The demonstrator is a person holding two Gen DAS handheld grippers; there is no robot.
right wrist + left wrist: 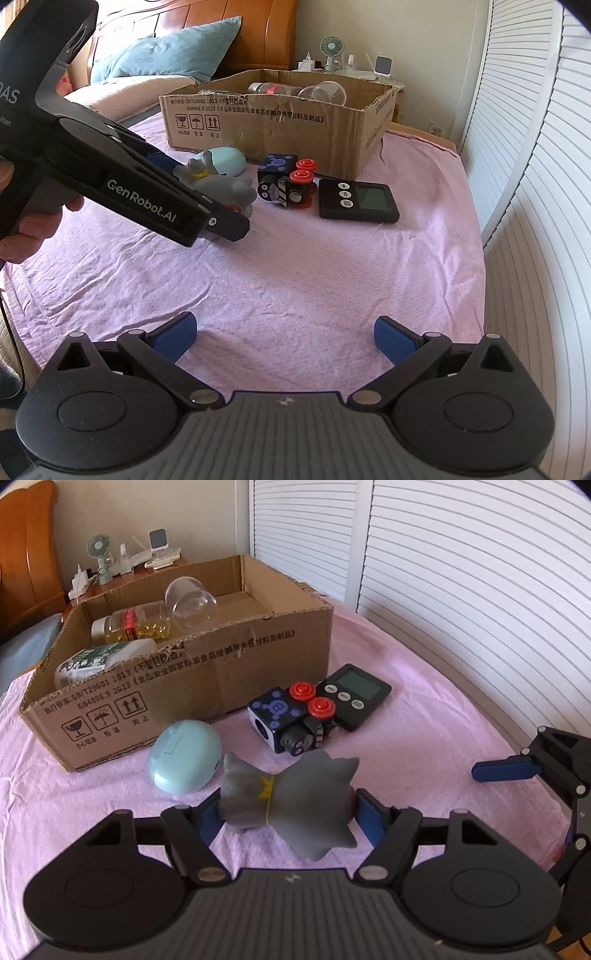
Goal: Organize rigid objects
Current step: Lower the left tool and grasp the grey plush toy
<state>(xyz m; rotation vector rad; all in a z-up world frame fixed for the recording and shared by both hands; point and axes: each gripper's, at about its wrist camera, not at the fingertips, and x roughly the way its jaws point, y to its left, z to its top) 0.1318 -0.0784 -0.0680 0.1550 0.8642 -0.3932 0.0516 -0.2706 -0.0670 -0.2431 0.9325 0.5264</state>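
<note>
Left gripper [288,808] jaws clamp the grey toy [291,805]; right gripper [284,338] jaws stand apart, empty. Advise lifting the toy clear of the box [236,672] wall before release.

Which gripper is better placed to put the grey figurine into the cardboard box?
The left gripper. Its jaws already flank the grey figurine, and the cardboard box is just ahead. The right gripper is open, empty and farther back.

We note: grey toy [288,797] with yellow band, pale blue case [184,755], red-wheeled black toy car [295,716], pink cloth [295,266], brown box [207,664].
</note>
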